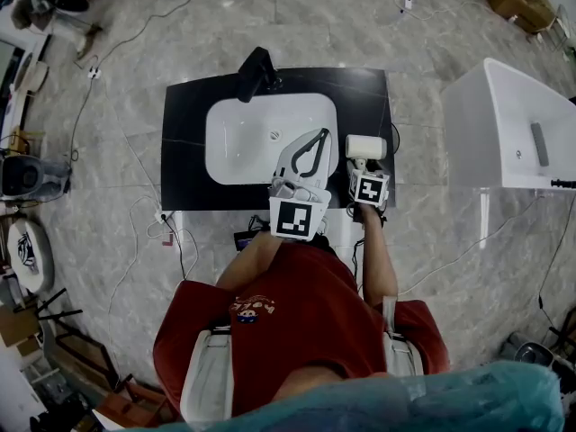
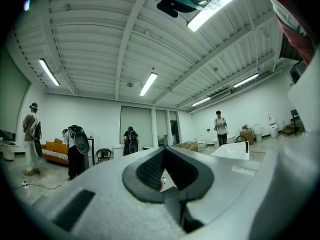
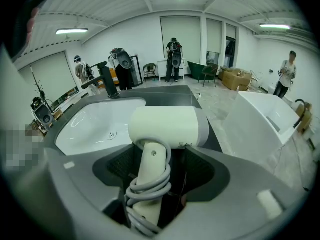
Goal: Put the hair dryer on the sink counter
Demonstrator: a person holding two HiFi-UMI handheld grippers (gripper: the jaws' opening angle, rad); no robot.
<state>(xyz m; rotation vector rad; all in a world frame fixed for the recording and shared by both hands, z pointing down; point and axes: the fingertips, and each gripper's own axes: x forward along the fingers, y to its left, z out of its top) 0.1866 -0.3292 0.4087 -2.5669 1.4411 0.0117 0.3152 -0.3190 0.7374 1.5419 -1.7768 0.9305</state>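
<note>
The white hair dryer (image 1: 365, 147) lies on the black sink counter (image 1: 184, 133), just right of the white basin (image 1: 243, 142). My right gripper (image 1: 361, 166) points down at it. In the right gripper view the dryer (image 3: 167, 126) has its grey cord wound round the handle, which sits between my right gripper's (image 3: 160, 155) jaws. A dark gap shows on each side of the handle, so the jaws are open. My left gripper (image 1: 322, 135) hovers over the basin's right part, its tips meeting with nothing held. In its own view, the left gripper (image 2: 164, 148) points out into the room.
A black faucet (image 1: 256, 70) stands at the basin's far edge. A white bathtub (image 1: 513, 129) stands to the right of the counter. Cables (image 1: 135, 205) trail over the marble floor on the left. Several people (image 3: 120, 64) stand far back in the room.
</note>
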